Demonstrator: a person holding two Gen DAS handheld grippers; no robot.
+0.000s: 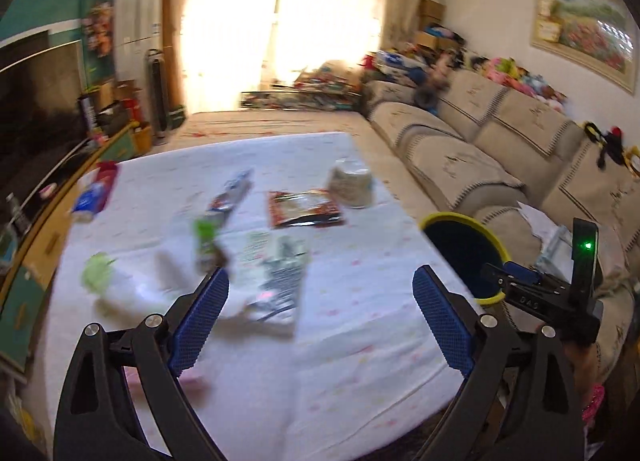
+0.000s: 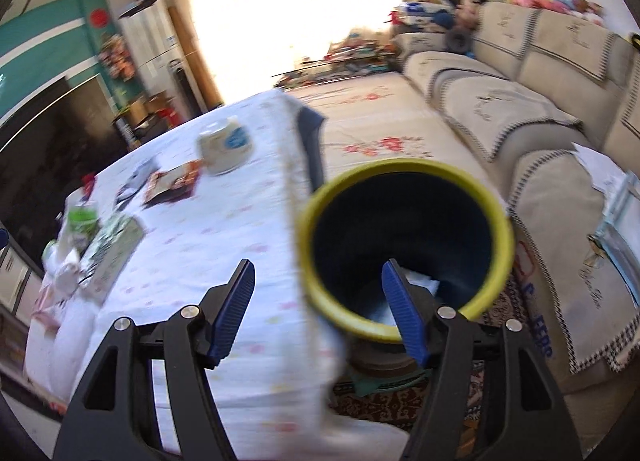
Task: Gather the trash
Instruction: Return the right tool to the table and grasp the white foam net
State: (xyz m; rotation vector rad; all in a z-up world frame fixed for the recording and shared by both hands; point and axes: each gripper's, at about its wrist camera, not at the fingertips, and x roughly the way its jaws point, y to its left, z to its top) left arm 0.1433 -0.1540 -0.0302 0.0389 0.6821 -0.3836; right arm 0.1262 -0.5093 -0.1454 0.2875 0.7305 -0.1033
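Several pieces of trash lie on the white-clothed table [image 1: 340,341]: a red snack packet [image 1: 304,207], a green-and-grey wrapper [image 1: 276,273], a silver wrapper [image 1: 230,199], a green wrapper [image 1: 206,239], crumpled white tissue [image 1: 128,293] and a red-blue packet [image 1: 96,191]. My left gripper [image 1: 320,297] is open and empty above the table, close to the green-and-grey wrapper. A dark bin with a yellow rim [image 2: 404,245] stands by the table's right edge; it also shows in the left wrist view [image 1: 464,253]. My right gripper [image 2: 318,301] is open and empty at the bin's mouth, its right finger over the opening. White paper lies inside the bin.
A white cup [image 1: 352,185] stands on the table's far right. A beige sofa [image 1: 480,157] runs along the right. A TV and low cabinet [image 1: 36,133] are on the left. A floral rug [image 2: 372,129] lies beyond the table.
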